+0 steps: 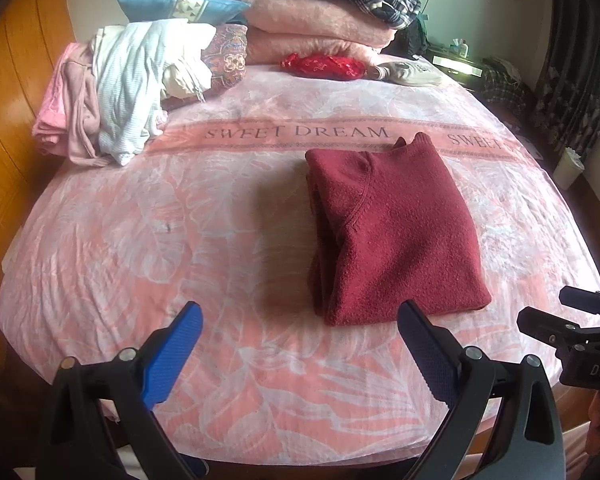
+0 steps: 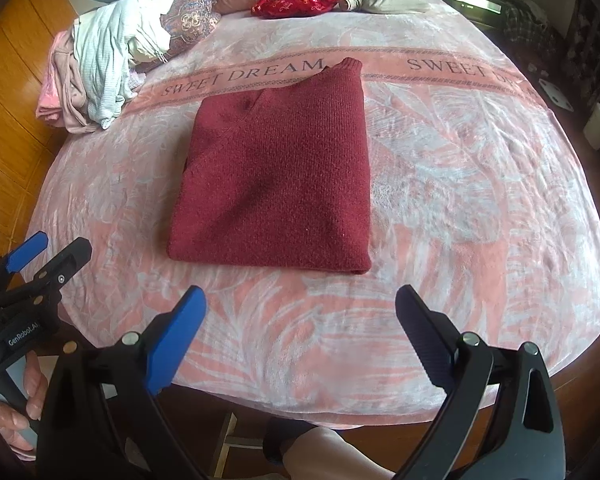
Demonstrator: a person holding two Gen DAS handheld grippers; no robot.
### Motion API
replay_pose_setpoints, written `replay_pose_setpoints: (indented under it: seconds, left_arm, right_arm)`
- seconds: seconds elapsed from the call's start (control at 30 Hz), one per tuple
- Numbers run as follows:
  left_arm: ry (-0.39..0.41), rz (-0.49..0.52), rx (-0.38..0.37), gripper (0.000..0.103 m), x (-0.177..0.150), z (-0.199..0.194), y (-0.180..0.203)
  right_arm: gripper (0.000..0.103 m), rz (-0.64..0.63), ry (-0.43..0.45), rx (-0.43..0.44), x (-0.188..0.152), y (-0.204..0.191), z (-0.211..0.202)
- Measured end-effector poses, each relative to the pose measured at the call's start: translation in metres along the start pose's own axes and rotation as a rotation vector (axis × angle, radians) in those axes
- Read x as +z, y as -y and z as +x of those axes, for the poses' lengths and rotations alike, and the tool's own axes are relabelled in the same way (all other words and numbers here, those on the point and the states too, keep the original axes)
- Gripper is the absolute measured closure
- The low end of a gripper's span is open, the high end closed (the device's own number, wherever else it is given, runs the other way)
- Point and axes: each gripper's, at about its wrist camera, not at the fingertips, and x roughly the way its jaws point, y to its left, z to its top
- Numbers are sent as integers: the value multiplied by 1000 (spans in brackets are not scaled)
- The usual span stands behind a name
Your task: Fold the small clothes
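Note:
A dark red knit sweater (image 1: 392,232) lies folded into a neat rectangle on the pink bedspread (image 1: 180,220); the right wrist view shows the same sweater (image 2: 276,192) in the middle of the bed. My left gripper (image 1: 300,344) hovers open near the bed's front edge, just short of the sweater's near hem, holding nothing. My right gripper (image 2: 300,328) is open too, above the front edge and a little before the sweater. Each gripper shows at the side of the other's view: the right one (image 1: 572,332) and the left one (image 2: 40,264), held by a hand (image 2: 16,404).
A heap of unfolded light clothes (image 1: 128,88) lies at the bed's far left, beside a patterned pillow (image 1: 228,56). Folded pink blankets (image 1: 316,28), a red bundle (image 1: 324,66) and a grey item (image 1: 408,72) sit at the headboard. Wooden floor (image 2: 8,92) lies left of the bed.

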Motion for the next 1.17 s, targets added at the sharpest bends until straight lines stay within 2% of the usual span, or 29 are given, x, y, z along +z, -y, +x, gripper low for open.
replay_pose_setpoints:
  seconds: [0.8,1.17]
  left_arm:
    - [-11,35,3,5,-7,8,11]
    - [-47,25,-1,5,-8,14,11]
  right_arm:
    - [7,-21,-15,-16,-2,-3,4]
    - [7,-29,-20,-12,1,1,5]
